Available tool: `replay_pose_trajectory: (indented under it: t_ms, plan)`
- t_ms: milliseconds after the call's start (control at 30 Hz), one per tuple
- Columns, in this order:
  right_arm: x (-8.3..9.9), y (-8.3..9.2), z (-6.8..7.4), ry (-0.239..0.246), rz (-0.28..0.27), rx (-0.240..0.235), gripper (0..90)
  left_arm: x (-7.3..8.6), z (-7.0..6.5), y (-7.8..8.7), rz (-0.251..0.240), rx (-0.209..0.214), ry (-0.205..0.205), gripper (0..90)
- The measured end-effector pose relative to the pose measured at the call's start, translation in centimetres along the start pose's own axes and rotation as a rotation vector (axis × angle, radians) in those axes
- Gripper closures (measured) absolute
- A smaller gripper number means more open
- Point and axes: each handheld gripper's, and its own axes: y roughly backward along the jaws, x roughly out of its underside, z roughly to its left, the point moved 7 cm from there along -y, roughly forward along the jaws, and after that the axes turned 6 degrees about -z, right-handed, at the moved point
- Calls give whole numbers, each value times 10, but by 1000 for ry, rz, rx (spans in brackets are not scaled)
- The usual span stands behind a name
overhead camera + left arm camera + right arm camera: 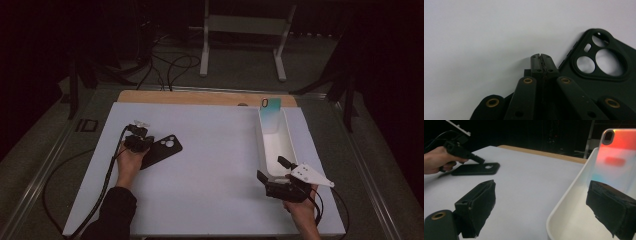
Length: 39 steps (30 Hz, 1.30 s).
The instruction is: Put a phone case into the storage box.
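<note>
Left tongs [541, 65] are shut with nothing between the pads, their tip just beside the black case [604, 75], which lies flat, back up, on the white worktop [215, 165]. Right tongs [272, 170] stand wide open, astride the near end wall of the white bin [262, 145] — one jaw outside, one inside — gripping nothing.

The case looks light, thin and somewhat flexible, likely rubbery rather than slick, and not fragile. Lying flat, it offers little for a pinch from above; the best hold is probably across a long edge or the rim by the camera cut-out, once that edge is nudged up or slid off the sheet.

The left gripper view gives the cut-outs and side-button ridges in close detail, which the high view blurs. The right gripper view shows the left tongs' tip low over the case's camera end, and a second, iridescent case [616, 160] leaning upright against the bin's far wall — a small teal shape from above.
</note>
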Motion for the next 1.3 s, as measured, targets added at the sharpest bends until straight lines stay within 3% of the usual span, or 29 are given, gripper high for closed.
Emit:
replay_pose_trajectory:
  t_ms: [200,233,400,433,600,667,733,833,933,1067,1133,1167,1200,1300]
  plan:
    - [-1,1,0,1,-4,1,88,17,-8,19,10,23,6,899]
    - [-1,1,0,2,-3,0,88,26,-12,30,12,30,24,899]
    - [-2,1,-1,8,-5,6,88,41,-21,45,2,52,39,898]
    - [-2,1,-1,10,-4,5,88,44,-23,47,-3,54,27,898]
    - [-2,-2,3,18,14,-9,88,43,-23,49,-15,44,29,866]
    - [-3,-2,4,26,13,-8,88,39,-22,54,-52,32,29,847]
    - [-3,-2,3,23,15,-5,89,32,-23,65,-119,41,26,826]
    - [-3,-1,-1,9,14,-3,102,22,-27,92,-241,47,25,764]
    - [-5,1,-3,22,-8,1,115,21,-36,117,-326,71,0,713]
    - [-5,1,-6,8,-9,7,106,27,-41,139,-386,109,-18,619]
    - [-5,1,-7,8,-6,8,106,29,-42,143,-395,110,-21,558]
    - [-4,1,-7,10,-4,9,106,33,-43,150,-415,134,-17,558]
    - [-4,1,-7,6,10,12,105,36,-43,153,-431,128,-14,471]
    - [-5,1,-6,25,24,14,101,43,-44,160,-450,116,-20,329]
